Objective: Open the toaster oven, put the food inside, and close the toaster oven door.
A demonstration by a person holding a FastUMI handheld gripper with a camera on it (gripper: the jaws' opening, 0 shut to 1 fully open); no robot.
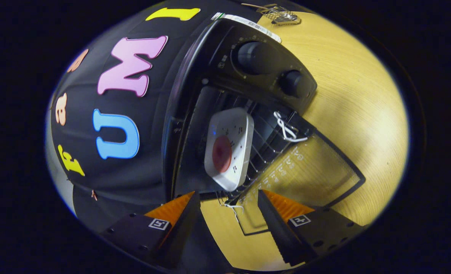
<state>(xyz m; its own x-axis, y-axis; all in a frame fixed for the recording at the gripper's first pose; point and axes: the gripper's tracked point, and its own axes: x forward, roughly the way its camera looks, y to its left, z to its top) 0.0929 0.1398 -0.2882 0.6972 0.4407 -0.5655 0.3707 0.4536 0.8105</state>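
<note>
The tool (228, 213) is apart and empty, near the black toaster oven (248, 76), whose glass door (317, 171) lies open; a white square plate (229, 146) with a red round food (222, 153) sits inside.

Illumination is uneven: a bright patch with mild glare falls on the wooden table (366, 114), while the toaster oven (225, 114) interior remains dim. Fisheye distortion bends straight edges strongly toward the periphery. Central focus is sharp; the outermost rim softens slightly.
</note>
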